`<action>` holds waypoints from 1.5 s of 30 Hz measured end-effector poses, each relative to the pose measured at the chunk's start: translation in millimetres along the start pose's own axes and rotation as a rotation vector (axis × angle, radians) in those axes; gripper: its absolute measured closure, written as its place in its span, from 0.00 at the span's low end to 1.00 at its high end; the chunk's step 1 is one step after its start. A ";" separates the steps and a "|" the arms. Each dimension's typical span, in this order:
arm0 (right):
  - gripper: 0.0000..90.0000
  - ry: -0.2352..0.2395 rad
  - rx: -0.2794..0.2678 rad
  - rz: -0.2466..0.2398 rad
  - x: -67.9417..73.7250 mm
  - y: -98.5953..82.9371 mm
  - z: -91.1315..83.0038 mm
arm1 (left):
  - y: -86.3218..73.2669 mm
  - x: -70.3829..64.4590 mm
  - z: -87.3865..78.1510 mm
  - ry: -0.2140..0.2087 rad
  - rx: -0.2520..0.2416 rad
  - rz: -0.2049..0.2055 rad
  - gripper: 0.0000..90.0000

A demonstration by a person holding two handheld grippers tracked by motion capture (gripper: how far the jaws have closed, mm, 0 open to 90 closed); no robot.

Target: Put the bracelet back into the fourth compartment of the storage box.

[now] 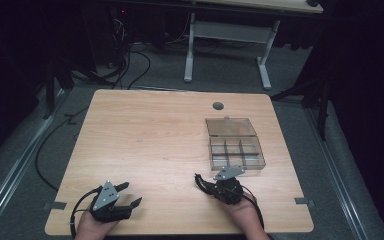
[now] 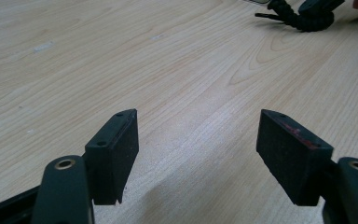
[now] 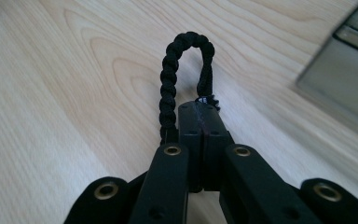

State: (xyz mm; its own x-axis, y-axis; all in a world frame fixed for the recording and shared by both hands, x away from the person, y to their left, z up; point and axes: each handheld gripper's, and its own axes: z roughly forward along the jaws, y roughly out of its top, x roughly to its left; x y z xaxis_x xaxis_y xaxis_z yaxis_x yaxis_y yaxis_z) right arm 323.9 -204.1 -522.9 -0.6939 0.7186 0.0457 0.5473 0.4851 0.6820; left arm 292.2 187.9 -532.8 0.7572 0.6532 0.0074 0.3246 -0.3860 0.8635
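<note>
A black braided cord loops out from my right gripper, whose jaws are shut on one end of it, just above the wooden table. From above, the right gripper sits near the front edge, right of centre, with the cord poking out to its left. My left gripper rests at the front left with its jaws wide apart. In its own view the left gripper holds nothing, and bare wood lies between its pads. The cord lies far off there.
A clear plastic compartment box stands open just beyond the right gripper, its lid laid back; its edge shows blurred. A round cable hole sits near the far edge. Beyond the table are another desk's legs and floor cables.
</note>
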 end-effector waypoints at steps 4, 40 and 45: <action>1.00 -0.009 -0.004 0.021 -2.4 -8.4 -7.8 | -0.1 -0.1 0.0 0.000 -0.001 -0.002 0.33; 0.96 -0.126 0.014 0.104 -24.6 -35.1 -43.8 | -0.3 0.0 -0.5 -0.005 0.000 -0.003 0.34; 0.94 -0.134 0.053 0.115 -28.1 -28.3 -47.9 | -0.3 0.0 -0.7 -0.007 0.000 -0.003 0.34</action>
State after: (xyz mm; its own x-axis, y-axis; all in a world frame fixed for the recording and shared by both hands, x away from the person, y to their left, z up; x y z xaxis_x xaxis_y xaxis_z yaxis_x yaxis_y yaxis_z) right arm 305.5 -261.9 -508.6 -0.5585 0.8292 0.0214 0.6460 0.4186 0.6383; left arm 291.7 188.4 -532.8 0.7602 0.6497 0.0010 0.3272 -0.3842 0.8633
